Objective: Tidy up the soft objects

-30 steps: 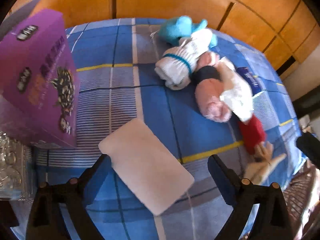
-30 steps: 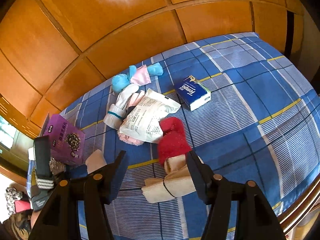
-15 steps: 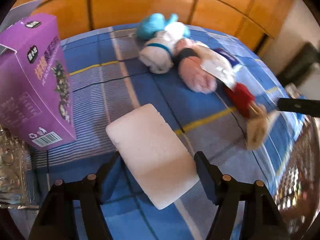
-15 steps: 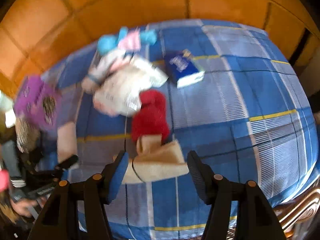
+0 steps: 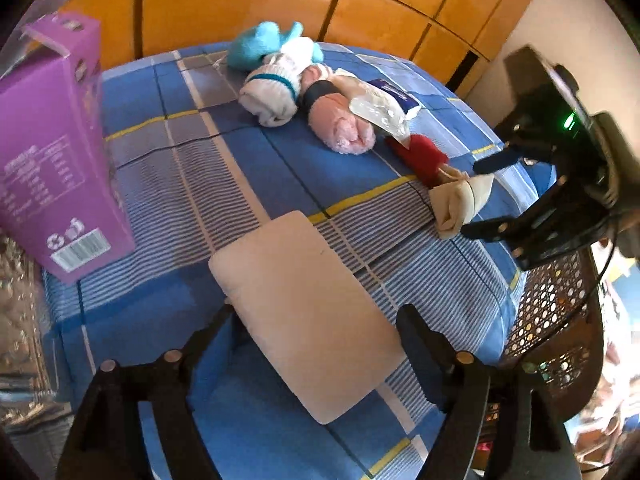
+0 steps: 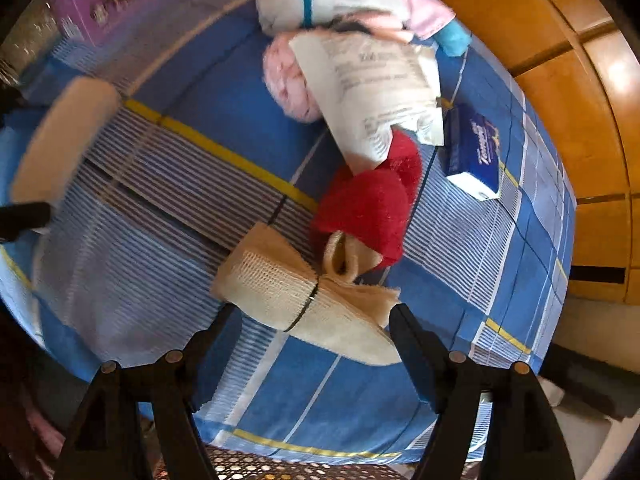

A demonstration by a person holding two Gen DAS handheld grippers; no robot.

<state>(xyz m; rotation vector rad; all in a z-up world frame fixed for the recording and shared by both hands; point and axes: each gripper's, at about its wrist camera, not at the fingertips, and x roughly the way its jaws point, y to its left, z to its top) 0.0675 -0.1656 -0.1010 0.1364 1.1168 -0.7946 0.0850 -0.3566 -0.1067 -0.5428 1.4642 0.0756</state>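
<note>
A pale pink sponge pad lies on the blue plaid bed cover. My left gripper is open with its fingers either side of the pad's near part. A beige bundled cloth tied with a band lies by the bed's edge, and my right gripper is open around its near end; it also shows in the left wrist view. Beyond lie a red sock, a pink roll, a white rolled sock and a turquoise plush.
A purple carton stands at the left beside a crinkled clear wrapper. A white printed packet and a blue tissue pack lie among the soft things. Orange wooden panels back the bed. A perforated surface sits off the right edge.
Both grippers moved down and closer to the bed. The left one closed in around the sponge pad, the right one around the beige bundle, with the right view swinging round.
</note>
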